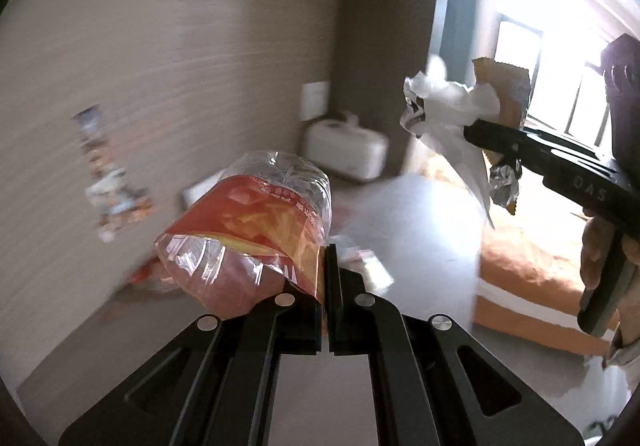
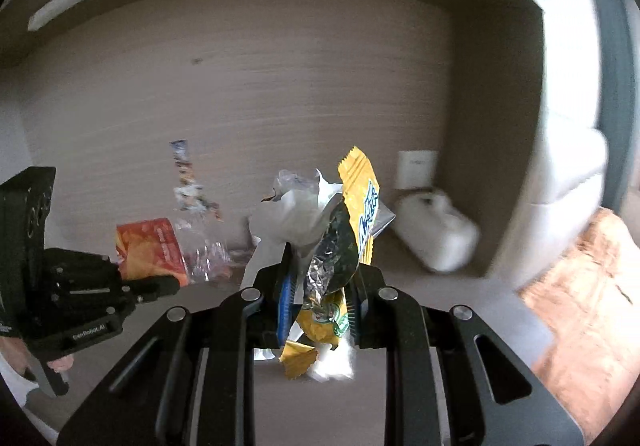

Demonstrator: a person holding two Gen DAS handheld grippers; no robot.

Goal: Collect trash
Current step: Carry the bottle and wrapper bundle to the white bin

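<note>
My left gripper (image 1: pixel 325 258) is shut on a crushed clear plastic bottle with a red-orange label (image 1: pixel 248 230), held up in the air. The bottle also shows in the right wrist view (image 2: pixel 160 250), with the left gripper (image 2: pixel 172 286) on it. My right gripper (image 2: pixel 320 266) is shut on a bunch of wrappers (image 2: pixel 336 230): white crumpled plastic, a yellow snack packet and foil. The left wrist view shows that bunch (image 1: pixel 460 117) held at the right gripper's tips (image 1: pixel 476 133). A colourful wrapper (image 2: pixel 188 181) stands against the back wall, also in the left wrist view (image 1: pixel 108 173).
A white box-shaped container (image 1: pixel 348 149) sits on the grey surface at the back corner below a white wall plate (image 1: pixel 316 99). An orange cushion (image 1: pixel 532 266) lies to the right. Bright windows (image 1: pixel 560 77) are behind the right gripper.
</note>
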